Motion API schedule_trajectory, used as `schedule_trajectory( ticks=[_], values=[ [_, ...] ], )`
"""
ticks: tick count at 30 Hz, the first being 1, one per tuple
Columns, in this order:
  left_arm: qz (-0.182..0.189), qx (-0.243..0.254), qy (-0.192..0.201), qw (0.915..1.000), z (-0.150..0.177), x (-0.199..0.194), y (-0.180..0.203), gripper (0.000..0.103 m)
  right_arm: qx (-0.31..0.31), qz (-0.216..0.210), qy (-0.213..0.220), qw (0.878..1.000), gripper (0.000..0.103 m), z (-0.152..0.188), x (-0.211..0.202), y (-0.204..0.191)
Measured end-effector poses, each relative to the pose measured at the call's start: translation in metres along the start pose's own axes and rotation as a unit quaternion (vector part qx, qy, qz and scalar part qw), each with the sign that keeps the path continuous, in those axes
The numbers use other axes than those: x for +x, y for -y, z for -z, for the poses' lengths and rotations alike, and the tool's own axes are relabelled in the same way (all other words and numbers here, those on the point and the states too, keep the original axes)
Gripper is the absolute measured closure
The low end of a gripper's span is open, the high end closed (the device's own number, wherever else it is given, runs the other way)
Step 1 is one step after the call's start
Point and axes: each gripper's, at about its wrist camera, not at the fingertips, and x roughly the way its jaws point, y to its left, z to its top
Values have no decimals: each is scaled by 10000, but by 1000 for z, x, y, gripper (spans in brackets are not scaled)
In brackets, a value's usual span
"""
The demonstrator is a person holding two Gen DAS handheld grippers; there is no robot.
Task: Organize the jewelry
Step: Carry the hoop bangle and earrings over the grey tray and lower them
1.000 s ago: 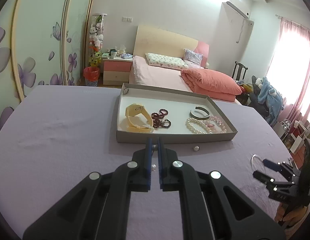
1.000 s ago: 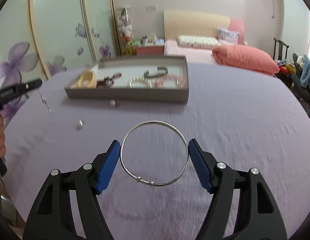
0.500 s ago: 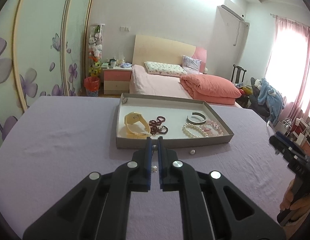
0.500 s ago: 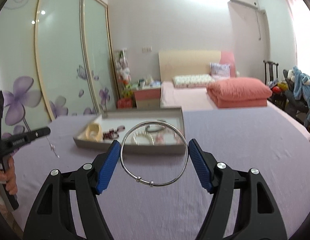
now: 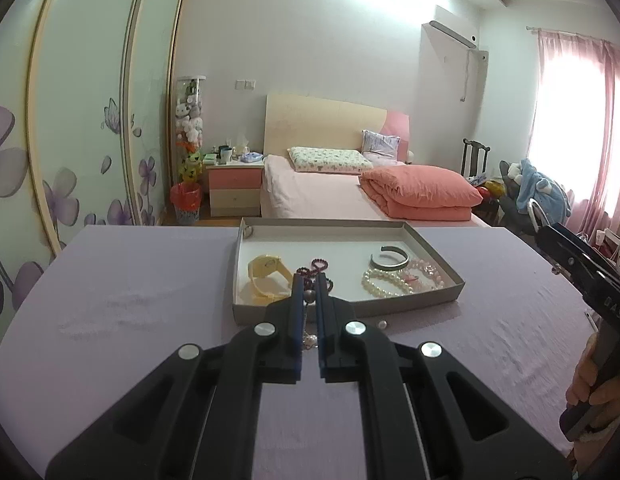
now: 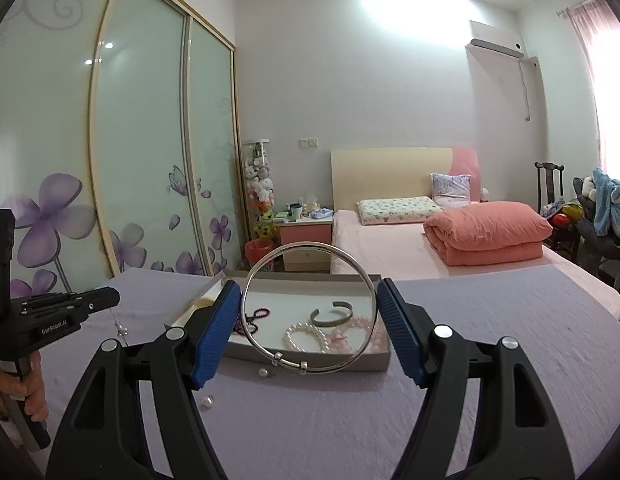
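Note:
My right gripper (image 6: pixel 310 308) is shut on a thin silver bangle (image 6: pixel 288 361), held upright by its blue pads (image 6: pixel 214 332) above the purple table. Through the ring I see the grey tray (image 6: pixel 350 360). My left gripper (image 5: pixel 308 280) is shut on a fine dangling chain with a small pearl (image 5: pixel 310 340); it hangs just before the tray's front wall (image 5: pixel 370 308). The right wrist view shows that chain (image 6: pixel 120 326) under the left gripper (image 6: pixel 110 298). In the tray lie a yellow watch (image 5: pixel 268 270), dark red beads (image 5: pixel 316 266), a silver cuff (image 5: pixel 390 258) and a pearl bracelet (image 5: pixel 384 282).
Loose pearls lie on the purple cloth in front of the tray (image 6: pixel 263 372), (image 6: pixel 208 402), (image 5: pixel 383 324). A pink bead bracelet (image 5: pixel 426 272) lies at the tray's right end. A bed (image 5: pixel 330 196) stands beyond the table's far edge, sliding wardrobe doors (image 6: pixel 142 152) at the left.
My right gripper rose and tilted up with the bangle, so the tray now shows through the ring. My left gripper lifted slightly and moved closer to the tray with the chain.

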Motion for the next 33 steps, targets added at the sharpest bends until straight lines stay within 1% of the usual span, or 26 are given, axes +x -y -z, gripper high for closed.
schedule_trajectory(
  ticks=[8,18,20,33],
  values=[
    [-7,116,312,9994,-10,1,4,96,13,-13,213,9998,33,-8,11,-6],
    [-42,171,704,9974,-31,17,6,96,100,156,515,9985,33,-11,31,-8],
    [-28,142,721,9973,-34,24,7,96,116,205,555,9982,33,-10,36,-7],
    [-23,163,717,9973,-39,60,14,96,80,295,374,9988,32,-11,71,-10]
  ],
)
